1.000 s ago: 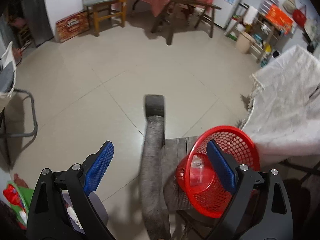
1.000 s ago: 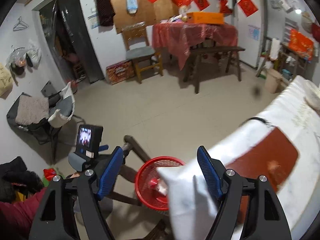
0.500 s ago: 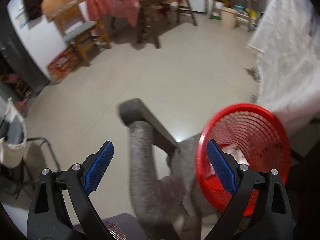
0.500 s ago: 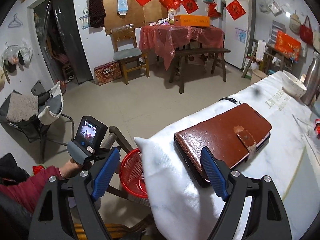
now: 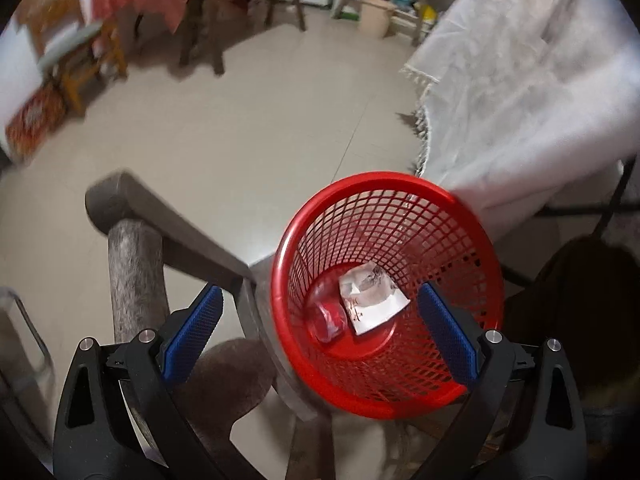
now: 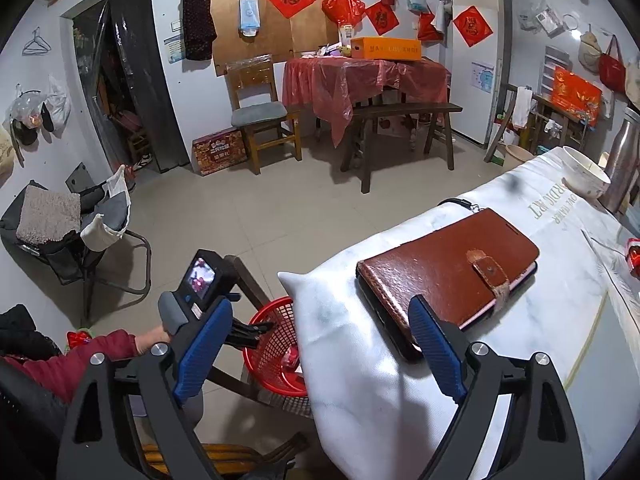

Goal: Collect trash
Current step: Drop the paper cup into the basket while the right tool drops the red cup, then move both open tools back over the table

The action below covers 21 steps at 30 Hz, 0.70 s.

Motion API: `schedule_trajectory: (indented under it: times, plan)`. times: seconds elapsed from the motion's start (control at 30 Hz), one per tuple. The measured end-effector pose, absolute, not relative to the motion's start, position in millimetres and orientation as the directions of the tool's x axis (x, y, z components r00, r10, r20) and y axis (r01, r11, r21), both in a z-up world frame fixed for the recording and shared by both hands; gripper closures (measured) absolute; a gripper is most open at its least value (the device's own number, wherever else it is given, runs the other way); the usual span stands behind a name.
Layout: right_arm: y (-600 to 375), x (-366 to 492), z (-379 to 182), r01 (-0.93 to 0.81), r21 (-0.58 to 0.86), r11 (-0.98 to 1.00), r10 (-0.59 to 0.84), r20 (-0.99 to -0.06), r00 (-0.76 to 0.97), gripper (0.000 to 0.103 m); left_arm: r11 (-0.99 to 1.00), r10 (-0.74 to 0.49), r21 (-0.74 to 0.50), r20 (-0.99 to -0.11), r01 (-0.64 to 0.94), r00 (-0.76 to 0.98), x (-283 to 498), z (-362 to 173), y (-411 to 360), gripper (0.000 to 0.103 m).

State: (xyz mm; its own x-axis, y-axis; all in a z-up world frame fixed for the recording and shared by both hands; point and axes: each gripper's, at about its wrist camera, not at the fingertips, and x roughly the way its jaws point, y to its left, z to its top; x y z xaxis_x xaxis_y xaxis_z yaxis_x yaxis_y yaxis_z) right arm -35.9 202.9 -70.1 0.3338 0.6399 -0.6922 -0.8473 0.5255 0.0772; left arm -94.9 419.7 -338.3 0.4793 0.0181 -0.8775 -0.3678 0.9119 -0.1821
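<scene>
Left gripper (image 5: 320,316) spread wide, empty, above red mesh basket (image 5: 452,248) on weathered wooden chair (image 5: 136,276). Inside basket, on its floor: crumpled white paper (image 5: 370,300) touching clear plastic wrapper with red print (image 5: 328,320). Just right of basket, hanging edge of white tablecloth (image 5: 520,92). Right gripper (image 6: 320,344) likewise wide apart, empty, over cloth's corner, with brown leather wallet case (image 6: 448,264) beyond its right finger. Farther from basket, white bowl (image 6: 584,174) and steel flask (image 6: 622,166) along table.
</scene>
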Motion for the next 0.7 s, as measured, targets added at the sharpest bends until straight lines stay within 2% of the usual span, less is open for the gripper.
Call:
schedule_trajectory:
  times: [0.1, 0.43, 0.53, 0.57, 0.63, 0.67, 0.7]
  plan:
    - [196, -35, -65, -0.837, 0.060, 0.543, 0.630, -0.688, 0.360, 0.014, 0.895, 0.025, -0.203, -0.866, -0.397, 0.499, -105, -334, 426, 0.008]
    - [159, -23, -64, -0.797, 0.075, 0.600, 0.620, -0.673, 0.404, 0.011, 0.895, 0.172, -0.002, -0.921, -0.446, 0.349, -187, -340, 425, 0.012]
    - [143, -18, -64, -0.780, 0.109, 0.617, 0.633, -0.658, 0.408, 0.011, 0.884, 0.148, -0.023, -0.933, -0.467, 0.327, -209, -338, 422, 0.010]
    - [139, -17, -65, -0.776, 0.118, 0.619, 0.636, -0.655, 0.408, 0.011, 0.894, 0.158, 0.006, -0.940, -0.449, 0.303, -211, -337, 418, 0.010]
    - [129, -16, -64, -0.768, 0.129, 0.627, 0.641, -0.646, 0.415, 0.011, 0.898, 0.327, 0.220, -0.913, -0.382, 0.242, -212, -324, 405, 0.010]
    - [124, -16, -64, -0.765, 0.129, 0.632, 0.640, -0.642, 0.421, 0.011, 0.887, 0.372, 0.267, -0.896, -0.376, 0.242, -211, -311, 402, 0.010]
    - [120, -17, -63, -0.761, 0.128, 0.636, 0.641, -0.637, 0.428, 0.011, 0.886, 0.373, 0.258, -0.890, -0.385, 0.263, -208, -297, 401, 0.010]
